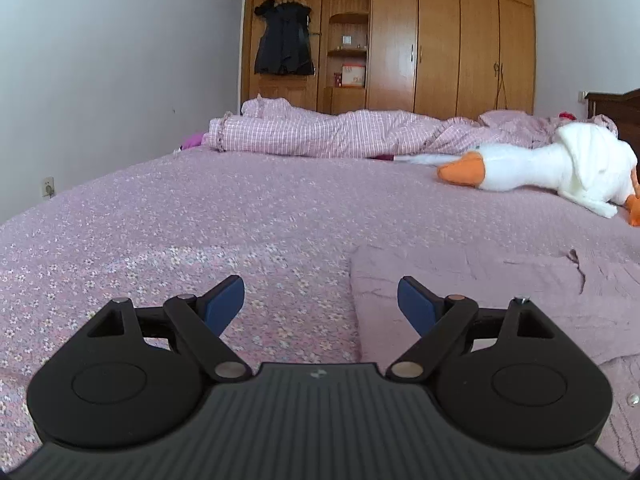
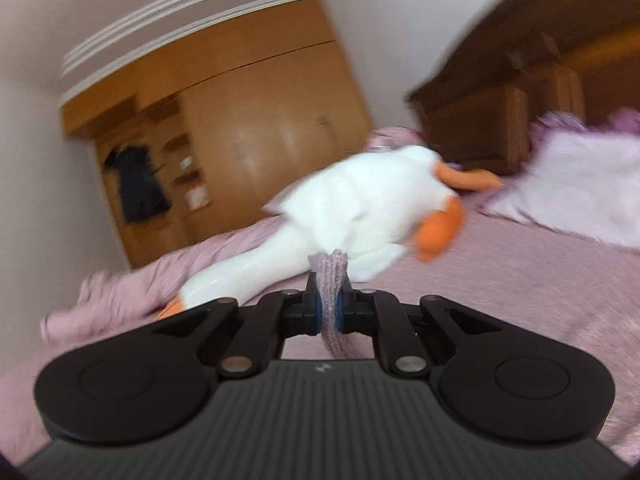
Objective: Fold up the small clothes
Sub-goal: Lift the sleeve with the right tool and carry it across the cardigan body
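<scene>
A small pale lilac knitted garment (image 1: 500,300) lies flat on the bed at the lower right of the left wrist view. My left gripper (image 1: 320,300) hovers open just above the bed; its right blue pad (image 1: 416,304) is over the garment's left edge, and nothing is between the pads. In the blurred right wrist view, my right gripper (image 2: 329,308) is shut on a bunched strip of the same lilac knit (image 2: 330,276), which sticks up between the pads and hangs down behind them.
A white plush goose (image 1: 552,172) with an orange beak lies on the bed to the right, close ahead of the right gripper (image 2: 360,220). A crumpled pink checked duvet (image 1: 320,132) runs across the far side. A wooden wardrobe (image 1: 440,40) stands behind, a dark headboard (image 2: 520,80) at right.
</scene>
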Demonstrator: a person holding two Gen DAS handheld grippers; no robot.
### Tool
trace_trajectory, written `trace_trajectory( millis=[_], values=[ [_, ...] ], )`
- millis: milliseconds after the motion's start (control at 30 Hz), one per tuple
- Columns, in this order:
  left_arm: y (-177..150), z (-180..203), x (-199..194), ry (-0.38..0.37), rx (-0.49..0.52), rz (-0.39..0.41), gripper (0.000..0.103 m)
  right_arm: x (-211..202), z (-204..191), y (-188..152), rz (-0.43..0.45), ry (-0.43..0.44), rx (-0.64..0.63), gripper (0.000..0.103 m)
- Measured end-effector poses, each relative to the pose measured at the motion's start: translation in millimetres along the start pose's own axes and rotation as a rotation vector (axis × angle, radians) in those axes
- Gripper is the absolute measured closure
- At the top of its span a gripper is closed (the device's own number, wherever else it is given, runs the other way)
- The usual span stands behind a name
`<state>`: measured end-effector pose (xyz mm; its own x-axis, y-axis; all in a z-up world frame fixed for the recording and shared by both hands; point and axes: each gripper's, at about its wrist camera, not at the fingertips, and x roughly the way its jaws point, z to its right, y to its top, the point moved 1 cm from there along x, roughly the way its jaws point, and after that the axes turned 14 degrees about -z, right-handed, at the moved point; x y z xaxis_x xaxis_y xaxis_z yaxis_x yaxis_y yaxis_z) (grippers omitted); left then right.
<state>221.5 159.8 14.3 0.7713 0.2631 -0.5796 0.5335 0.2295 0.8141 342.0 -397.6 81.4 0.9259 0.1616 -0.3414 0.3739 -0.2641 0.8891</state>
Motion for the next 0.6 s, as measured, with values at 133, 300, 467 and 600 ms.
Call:
trace_trajectory(
  millis=[133, 300, 467, 600],
  values=[
    [-1, -11, 0, -0.017, -0.026, 0.005, 0.014, -2, -63, 9, -0.017, 0.011, -0.143, 0.093],
    [0, -22, 2, -0.053, -0.064, -0.002, 0.014, -5, -111, 23, -0.026, -0.016, -0.212, 0.093],
    [4, -32, -2, -0.07, -0.107, 0.015, 0.013, -7, -135, 32, -0.027, -0.058, -0.265, 0.093],
    [3, -40, 0, -0.072, -0.141, 0.007, 0.012, -10, -152, 35, -0.025, -0.087, -0.311, 0.093]
  ],
)
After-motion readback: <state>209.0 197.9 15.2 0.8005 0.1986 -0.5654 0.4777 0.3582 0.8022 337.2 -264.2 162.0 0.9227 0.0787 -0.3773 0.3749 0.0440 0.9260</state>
